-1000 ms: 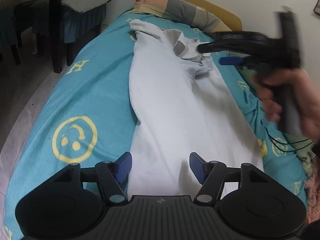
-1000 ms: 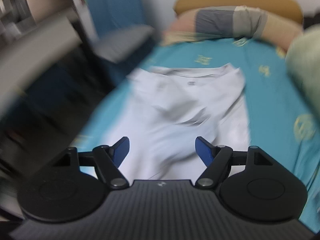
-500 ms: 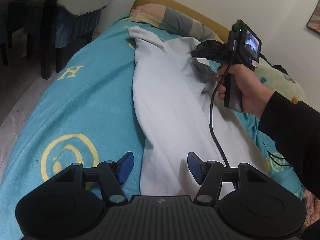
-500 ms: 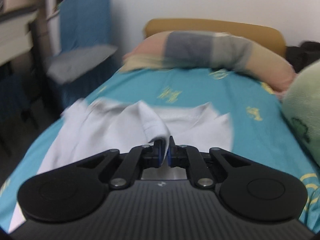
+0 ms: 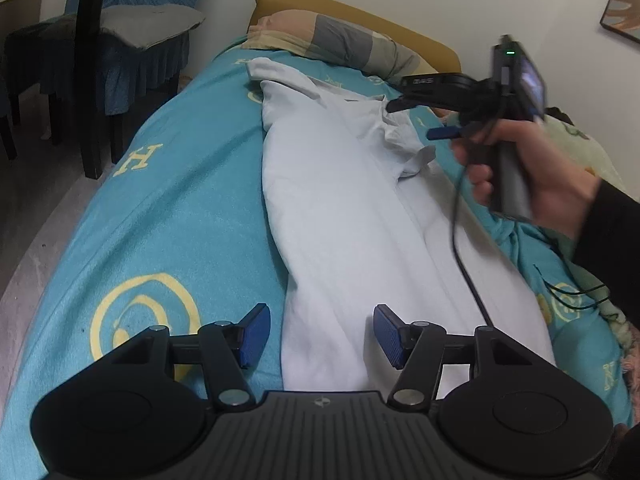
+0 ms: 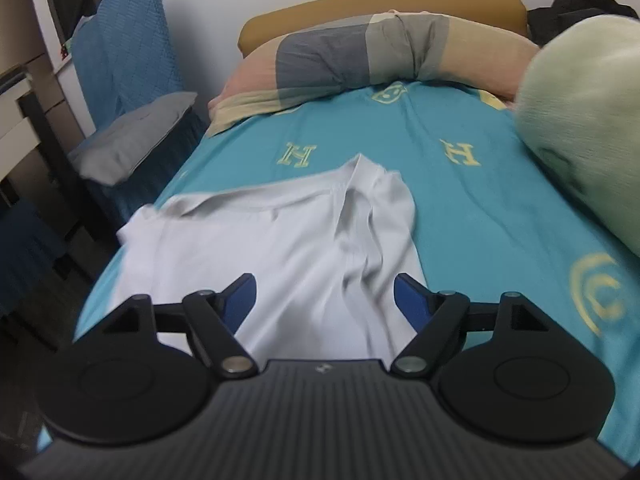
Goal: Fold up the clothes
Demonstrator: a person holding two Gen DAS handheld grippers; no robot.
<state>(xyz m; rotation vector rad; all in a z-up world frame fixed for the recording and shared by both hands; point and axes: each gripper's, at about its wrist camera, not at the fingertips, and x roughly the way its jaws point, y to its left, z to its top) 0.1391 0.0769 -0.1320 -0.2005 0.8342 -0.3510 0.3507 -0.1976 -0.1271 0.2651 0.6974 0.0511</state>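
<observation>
A white T-shirt (image 5: 352, 232) lies lengthwise on the teal bedspread (image 5: 188, 200), its sides folded in so it forms a long strip. My left gripper (image 5: 320, 336) is open and empty above the shirt's near hem. My right gripper (image 6: 324, 300) is open and empty just above the shirt's collar end (image 6: 280, 232), where a sleeve lies crumpled. In the left wrist view the right gripper (image 5: 416, 118) hovers over that crumpled sleeve (image 5: 404, 144), held by a hand.
A striped pillow (image 6: 360, 60) and tan headboard (image 6: 380, 0) lie at the bed's far end. A pale green plush blanket (image 6: 580, 120) sits at the right. A blue-covered chair (image 5: 132, 36) stands left of the bed. A cable (image 5: 464, 264) trails over the shirt.
My right gripper was shut on the sleeve fabric half a second ago; it has opened and let the sleeve drop onto the shirt. The left gripper has barely moved.
</observation>
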